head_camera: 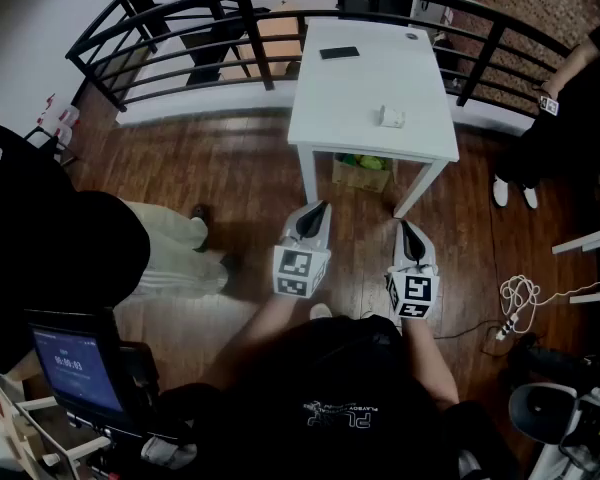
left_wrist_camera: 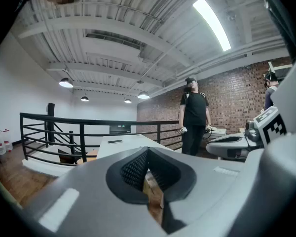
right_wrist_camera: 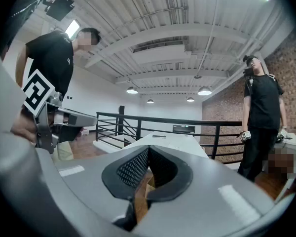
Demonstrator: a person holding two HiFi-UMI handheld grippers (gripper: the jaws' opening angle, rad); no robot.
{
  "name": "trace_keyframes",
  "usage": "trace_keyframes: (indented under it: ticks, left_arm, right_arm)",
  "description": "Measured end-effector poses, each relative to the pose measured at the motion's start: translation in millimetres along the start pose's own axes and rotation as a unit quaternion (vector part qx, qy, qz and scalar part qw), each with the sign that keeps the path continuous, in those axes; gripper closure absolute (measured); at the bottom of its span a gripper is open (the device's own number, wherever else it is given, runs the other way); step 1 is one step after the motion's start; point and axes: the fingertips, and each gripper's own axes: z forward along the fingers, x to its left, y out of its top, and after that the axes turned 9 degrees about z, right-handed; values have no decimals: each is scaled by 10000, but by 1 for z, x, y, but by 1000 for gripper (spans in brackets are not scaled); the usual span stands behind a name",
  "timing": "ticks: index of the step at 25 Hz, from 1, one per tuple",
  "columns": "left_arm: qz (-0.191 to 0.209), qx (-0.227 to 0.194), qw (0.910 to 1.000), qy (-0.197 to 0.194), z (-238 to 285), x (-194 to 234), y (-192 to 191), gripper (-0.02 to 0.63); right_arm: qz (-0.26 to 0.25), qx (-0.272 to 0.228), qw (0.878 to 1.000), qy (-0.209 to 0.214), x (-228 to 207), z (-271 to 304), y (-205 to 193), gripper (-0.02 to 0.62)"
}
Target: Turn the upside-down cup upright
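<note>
A small white cup sits on the white table, near its front right part; it is too small to tell which way up it stands. Both grippers hang over the wooden floor, short of the table's front edge. My left gripper is shut and holds nothing; in its own view the left gripper points at the table. My right gripper is also shut and empty, and the right gripper aims along the tabletop. Neither gripper view shows the cup.
A black phone lies at the table's far end. A cardboard box sits under the table. A black railing curves behind it. One person stands at the right, another sits at the left. A white cable lies on the floor.
</note>
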Motion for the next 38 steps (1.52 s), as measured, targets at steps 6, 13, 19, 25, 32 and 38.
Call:
trace_keyframes:
  ticks: [6, 13, 19, 25, 32, 38]
  left_arm:
    - [-49, 39, 9999, 108, -13, 10, -10, 611]
    - [38, -14, 10000, 86, -14, 4, -9, 611]
    - [214, 194, 9994, 183, 6, 14, -9, 611]
    - [135, 151, 9995, 247, 53, 20, -1, 611]
    - [-27, 219, 9995, 204, 118, 19, 3, 611]
    - [8, 267, 9995, 172, 168, 17, 4, 611]
  right_arm:
    - [6, 73, 10000, 42, 12, 0, -10, 581]
    - [86, 99, 9999, -36, 9, -1, -15, 581]
    - [46, 114, 9999, 73, 2, 21, -13, 581]
    - [-51, 124, 9998, 134, -27, 54, -2, 581]
    - [-61, 96, 9999, 117, -67, 101, 17, 581]
    - [5, 113, 9998, 149, -98, 136, 23, 581]
